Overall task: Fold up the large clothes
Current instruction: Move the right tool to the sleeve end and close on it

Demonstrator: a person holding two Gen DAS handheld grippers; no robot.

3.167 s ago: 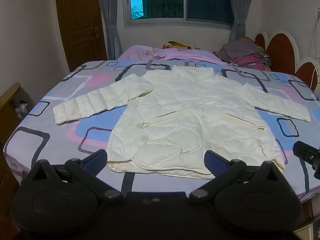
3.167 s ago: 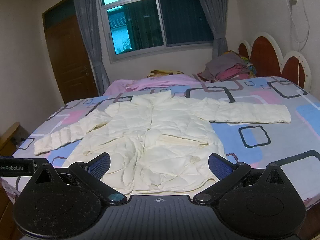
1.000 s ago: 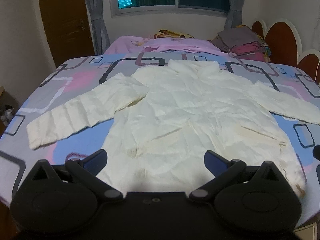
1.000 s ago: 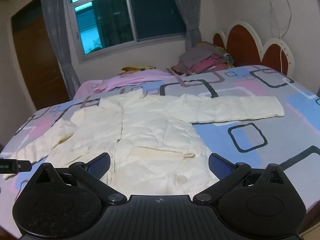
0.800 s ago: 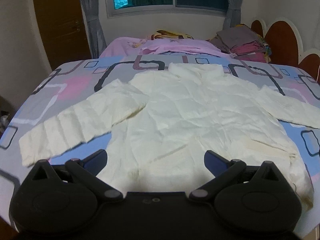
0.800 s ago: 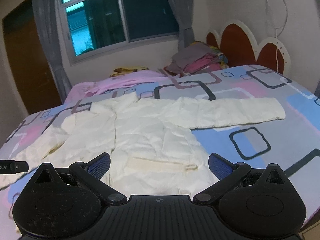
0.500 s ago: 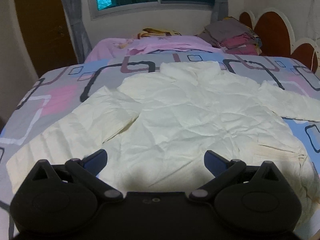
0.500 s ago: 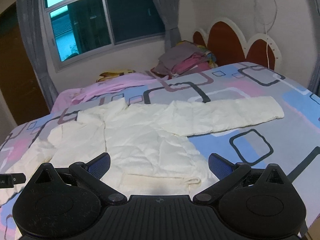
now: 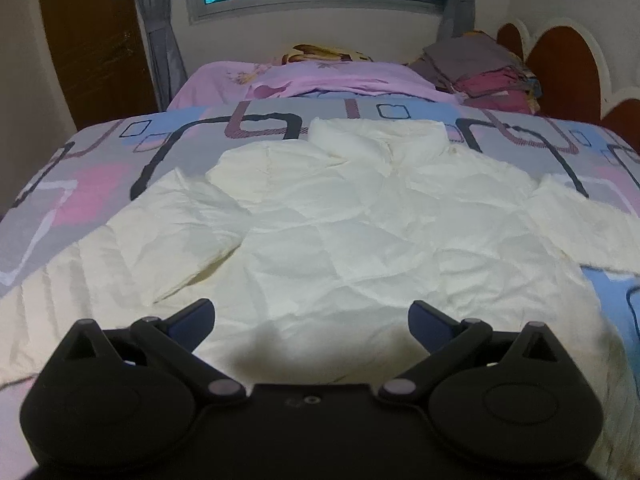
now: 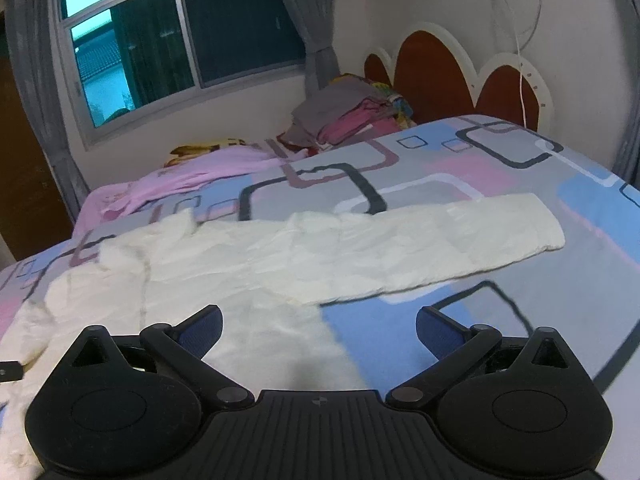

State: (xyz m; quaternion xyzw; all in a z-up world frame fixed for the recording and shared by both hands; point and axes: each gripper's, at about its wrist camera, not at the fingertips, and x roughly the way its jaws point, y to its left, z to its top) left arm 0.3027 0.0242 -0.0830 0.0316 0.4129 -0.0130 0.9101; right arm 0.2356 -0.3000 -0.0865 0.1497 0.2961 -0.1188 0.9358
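Cream quilted jacket (image 9: 360, 240) on grey, pink, blue square-patterned bedsheet (image 10: 460, 176).

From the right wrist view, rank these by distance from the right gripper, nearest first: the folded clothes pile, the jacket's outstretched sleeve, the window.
From the right gripper:
1. Jacket's outstretched sleeve, just ahead, running right across the bedspread.
2. Folded clothes pile, at the bed's far end by the headboard.
3. Window, on the far wall, upper left.

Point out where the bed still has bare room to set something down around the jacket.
Bare bedsheet lies in front of the jacket's outstretched sleeve, and more beyond it towards the headboard. The far side is crowded: pink blanket and stacked clothes.
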